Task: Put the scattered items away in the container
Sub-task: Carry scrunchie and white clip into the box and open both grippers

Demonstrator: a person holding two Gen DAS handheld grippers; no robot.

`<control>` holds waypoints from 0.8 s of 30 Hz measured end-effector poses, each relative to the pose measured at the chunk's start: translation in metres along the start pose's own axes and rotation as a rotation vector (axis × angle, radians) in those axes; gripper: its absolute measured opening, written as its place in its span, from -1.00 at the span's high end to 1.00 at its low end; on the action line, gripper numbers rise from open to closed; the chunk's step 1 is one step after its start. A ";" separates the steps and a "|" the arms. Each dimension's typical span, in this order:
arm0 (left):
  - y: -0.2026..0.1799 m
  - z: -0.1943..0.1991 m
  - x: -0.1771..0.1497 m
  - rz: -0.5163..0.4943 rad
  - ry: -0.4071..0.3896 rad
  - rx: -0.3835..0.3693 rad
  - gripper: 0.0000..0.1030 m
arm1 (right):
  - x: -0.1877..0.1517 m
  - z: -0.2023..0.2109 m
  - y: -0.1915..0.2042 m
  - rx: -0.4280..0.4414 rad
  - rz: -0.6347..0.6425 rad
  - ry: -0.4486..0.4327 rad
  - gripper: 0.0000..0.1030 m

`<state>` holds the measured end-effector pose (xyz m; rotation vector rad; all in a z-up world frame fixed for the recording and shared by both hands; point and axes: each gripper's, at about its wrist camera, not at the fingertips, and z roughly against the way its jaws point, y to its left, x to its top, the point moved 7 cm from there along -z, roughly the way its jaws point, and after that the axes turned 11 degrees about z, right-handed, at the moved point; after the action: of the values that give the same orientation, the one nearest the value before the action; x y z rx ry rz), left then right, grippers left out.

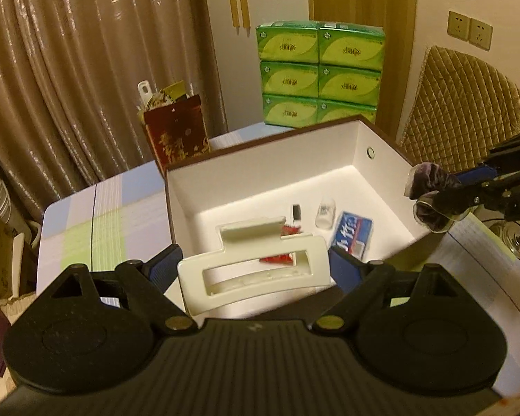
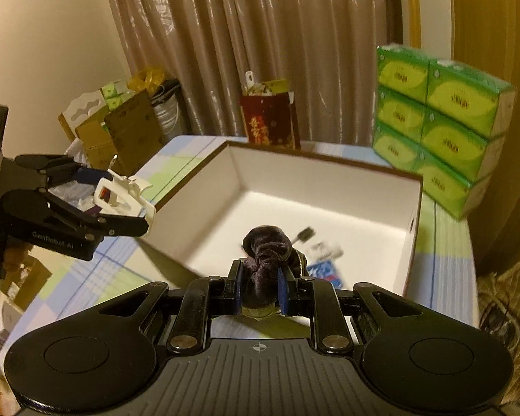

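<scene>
My left gripper [image 1: 256,263] is shut on a white hair claw clip [image 1: 253,267] and holds it above the near edge of the white open box [image 1: 260,187]. It also shows in the right wrist view [image 2: 128,208] at the box's left side. My right gripper [image 2: 261,286] is shut on a dark purple velvet scrunchie [image 2: 267,246] above the box's near rim; in the left wrist view the scrunchie [image 1: 430,190] hangs over the box's right wall. Inside the box lie a blue packet [image 1: 352,235], a small clear bottle [image 1: 325,212], a nail polish bottle [image 1: 296,213] and a red item [image 1: 277,259].
A stack of green tissue packs [image 1: 320,72] stands behind the box. A dark red gift bag [image 1: 176,135] stands at the box's far left corner. A padded chair back [image 1: 464,111] is to the right. Papers [image 1: 482,270] lie right of the box. Cardboard boxes [image 2: 121,131] sit beyond the table.
</scene>
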<state>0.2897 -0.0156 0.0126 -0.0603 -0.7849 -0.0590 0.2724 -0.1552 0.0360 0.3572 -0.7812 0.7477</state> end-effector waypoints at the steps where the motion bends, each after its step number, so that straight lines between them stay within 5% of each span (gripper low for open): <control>1: 0.000 -0.005 0.005 -0.001 0.003 0.000 -0.70 | 0.004 -0.004 -0.005 -0.007 0.003 0.001 0.68; 24: 0.011 -0.163 0.056 0.061 0.143 0.024 -0.70 | 0.034 -0.140 -0.088 -0.061 -0.144 0.130 0.67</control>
<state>0.4448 -0.0192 -0.0637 -0.0571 -0.6402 0.0039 0.4227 -0.1238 -0.0340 0.3027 -0.6472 0.6046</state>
